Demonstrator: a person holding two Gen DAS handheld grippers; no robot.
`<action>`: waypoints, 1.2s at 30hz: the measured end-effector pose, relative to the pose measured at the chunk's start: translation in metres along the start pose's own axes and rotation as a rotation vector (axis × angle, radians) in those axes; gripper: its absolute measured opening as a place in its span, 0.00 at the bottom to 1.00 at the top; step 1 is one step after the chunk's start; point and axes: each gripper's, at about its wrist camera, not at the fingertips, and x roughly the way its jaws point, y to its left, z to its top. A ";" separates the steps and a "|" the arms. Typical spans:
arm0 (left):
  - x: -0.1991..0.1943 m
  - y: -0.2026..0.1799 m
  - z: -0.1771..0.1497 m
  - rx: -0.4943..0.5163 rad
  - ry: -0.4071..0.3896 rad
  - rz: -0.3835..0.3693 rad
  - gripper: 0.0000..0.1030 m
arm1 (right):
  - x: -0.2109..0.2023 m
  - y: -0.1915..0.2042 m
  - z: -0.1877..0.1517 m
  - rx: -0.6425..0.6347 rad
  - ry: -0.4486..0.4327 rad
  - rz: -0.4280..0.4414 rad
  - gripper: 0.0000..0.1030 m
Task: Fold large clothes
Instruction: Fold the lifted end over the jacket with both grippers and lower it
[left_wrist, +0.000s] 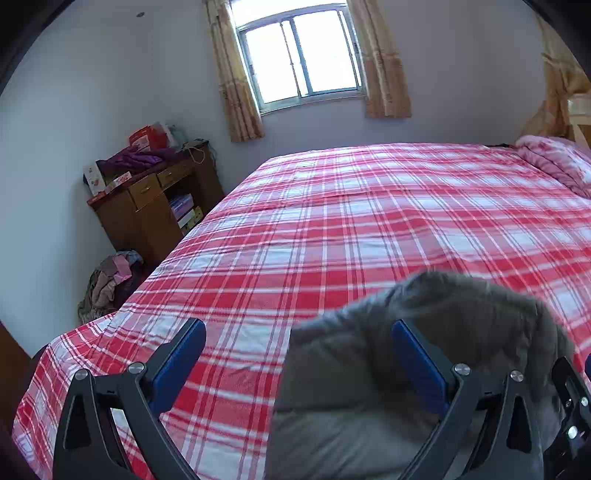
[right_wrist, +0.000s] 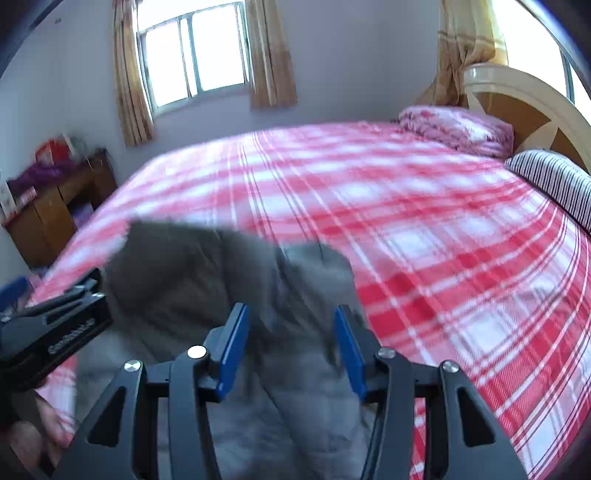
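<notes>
A grey padded garment (left_wrist: 369, 369) lies bunched at the near edge of the bed with the red and white plaid sheet (left_wrist: 351, 221). My left gripper (left_wrist: 299, 354) is open; its right finger rests over the garment, its left finger over bare sheet. In the right wrist view the garment (right_wrist: 207, 280) spreads under and ahead of my right gripper (right_wrist: 291, 343), which is open with grey fabric between its blue pads. The left gripper's body (right_wrist: 55, 328) shows at that view's left edge. The right view is blurred.
A pink folded quilt (right_wrist: 458, 129) and a striped pillow (right_wrist: 554, 184) lie at the headboard (right_wrist: 524, 107). A wooden cabinet (left_wrist: 155, 199) with clutter stands by the far wall, a clothes heap (left_wrist: 110, 280) on the floor beside it. A window (left_wrist: 299, 55) is behind the bed.
</notes>
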 end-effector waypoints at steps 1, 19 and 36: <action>0.007 -0.004 0.001 0.011 0.006 0.014 0.98 | 0.000 0.005 0.008 -0.011 -0.012 -0.013 0.50; 0.079 -0.047 -0.037 0.128 0.073 0.103 0.99 | 0.082 -0.001 -0.017 -0.001 0.092 0.074 0.50; 0.084 -0.050 -0.043 0.122 0.068 0.112 0.99 | 0.092 0.009 -0.021 -0.047 0.134 0.014 0.50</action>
